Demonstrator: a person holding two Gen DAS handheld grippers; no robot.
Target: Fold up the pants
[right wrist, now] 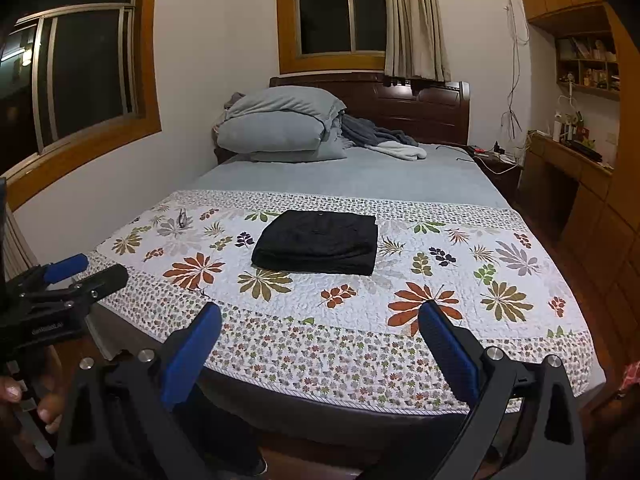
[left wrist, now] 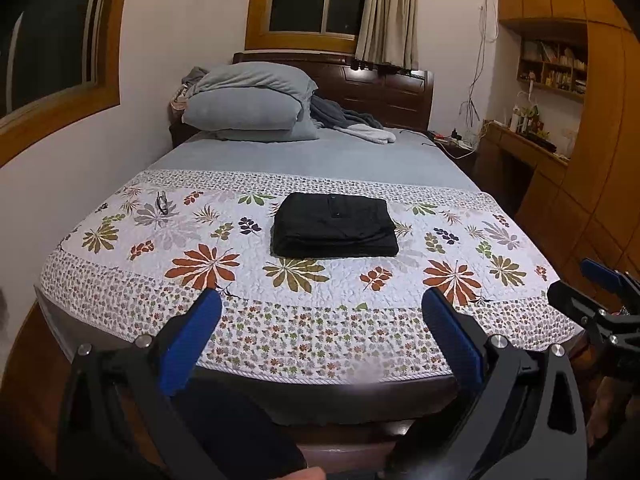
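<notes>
Folding looks finished, judging by how things lie: the black fabric pants (left wrist: 335, 225) sit as a compact rectangular stack, several layers thick, edges fairly square, in the middle of the white quilted bedspread with a floral print (left wrist: 280, 280). A small button shows on the top layer. Nothing hangs loose from the stack, so nothing appears left but perhaps a tidy-up or moving the stack away.

Both tools are held back at the foot of the wooden-framed bed (left wrist: 360, 392), well apart from the pants. The left gripper (left wrist: 322, 316) points along the bed toward the stack, its blue-padded fingers (left wrist: 192, 340) spread wide with nothing between them. The right gripper (right wrist: 320, 320) is posed the same way, fingers wide apart and empty, hovering over the near edge of the bedspread. Each tool shows at the margin of the other's view, side by side and level. In the right wrist view a hand (right wrist: 36, 412) grips the handle of the left tool.

A pair of dark-framed eyeglasses (left wrist: 162, 202) lies on the bedspread to the left of the pants, clear of them. Grey-blue pillows (left wrist: 248, 100) are stacked at the headboard.
</notes>
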